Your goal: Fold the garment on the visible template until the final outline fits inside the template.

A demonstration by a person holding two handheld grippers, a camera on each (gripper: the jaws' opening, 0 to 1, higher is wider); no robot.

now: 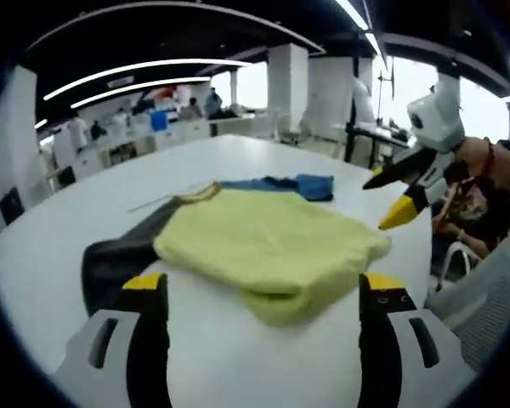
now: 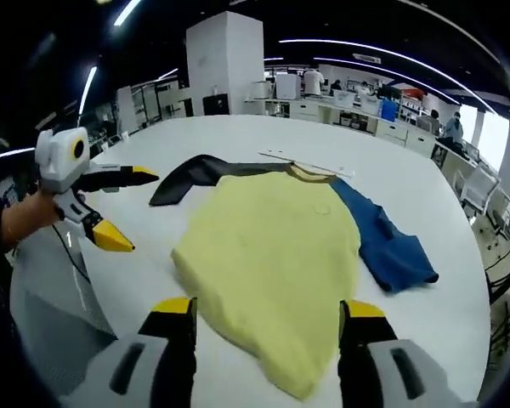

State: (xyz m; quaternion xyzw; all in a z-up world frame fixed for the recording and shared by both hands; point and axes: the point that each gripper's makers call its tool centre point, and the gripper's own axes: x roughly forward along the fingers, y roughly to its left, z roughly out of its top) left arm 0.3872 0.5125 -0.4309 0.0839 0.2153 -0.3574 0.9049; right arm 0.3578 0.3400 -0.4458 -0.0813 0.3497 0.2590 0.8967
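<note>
A yellow garment (image 1: 272, 242) (image 2: 272, 246) lies on the white table (image 1: 221, 348) (image 2: 425, 187), with its near edge doubled over in the left gripper view. One black sleeve (image 1: 119, 255) (image 2: 191, 174) and one blue sleeve (image 1: 280, 183) (image 2: 391, 242) stick out from its sides. My left gripper (image 1: 263, 293) (image 2: 119, 208) is open, hovering just short of the garment's edge. My right gripper (image 2: 268, 308) (image 1: 391, 200) is also open, with the hem lying below it. Neither holds cloth.
A thin pale strip (image 2: 302, 161) (image 1: 149, 204) lies on the table by the tan collar (image 2: 310, 174). A person's hand (image 1: 476, 157) holds the right gripper. Desks, pillars and people stand far behind the table.
</note>
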